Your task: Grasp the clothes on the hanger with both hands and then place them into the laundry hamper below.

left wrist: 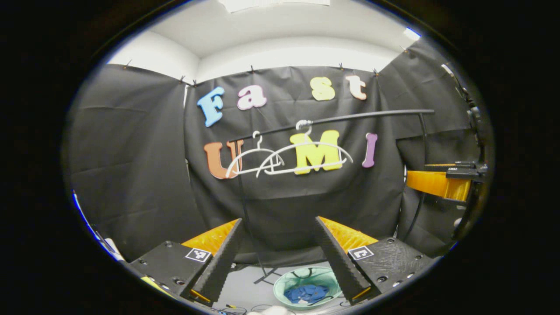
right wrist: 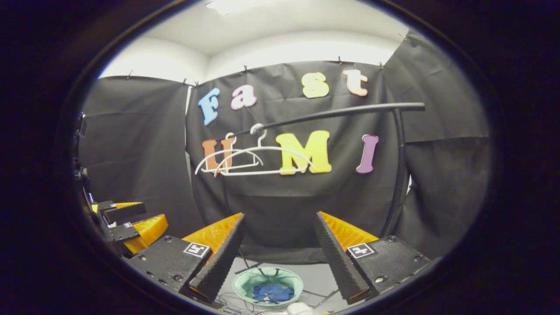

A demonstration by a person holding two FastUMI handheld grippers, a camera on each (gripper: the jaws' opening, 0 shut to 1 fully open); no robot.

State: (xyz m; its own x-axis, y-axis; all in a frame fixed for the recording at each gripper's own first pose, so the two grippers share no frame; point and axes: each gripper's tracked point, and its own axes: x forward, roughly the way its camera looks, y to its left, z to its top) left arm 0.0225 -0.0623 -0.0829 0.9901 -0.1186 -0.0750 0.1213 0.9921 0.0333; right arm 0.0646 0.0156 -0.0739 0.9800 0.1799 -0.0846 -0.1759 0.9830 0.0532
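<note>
- Where the left gripper view looks forward, the left gripper point(left wrist: 278, 258) is seen with its two black ribbed fingers point(left wrist: 221, 262) spread wide apart, and nothing is held between them.
- The same is noted for the right gripper point(right wrist: 278, 258) in the right gripper view: the jaws are set wide apart, with only open air between the ribbed pads point(right wrist: 337, 258).
- The right gripper is also seen at the right edge of the left gripper view, as an orange and black body point(left wrist: 442, 181); its opening cannot be told from there.
- The left gripper is seen at the left edge of the right gripper view point(right wrist: 127, 225), held beside and apart from the right one.
- A black horizontal clothes rail point(right wrist: 332, 113) on a black upright post point(right wrist: 399, 175) is seen ahead of both grippers.
- Two bare white plastic hangers point(left wrist: 288, 155) are hung on the rail, overlapping one another; no garment is carried on either.
- The crumpled blue clothes point(left wrist: 306, 292) are found lying inside the round pale green laundry hamper point(left wrist: 284, 286), which is stood on the grey floor point(left wrist: 249, 284) below the rail.
- In the right gripper view the blue clothes point(right wrist: 272, 292) are seen at the bottom of the hamper point(right wrist: 245, 280), between and well below the finger tips.
- Thin dark cables point(right wrist: 236, 299) are seen on the floor near the hamper.
</note>
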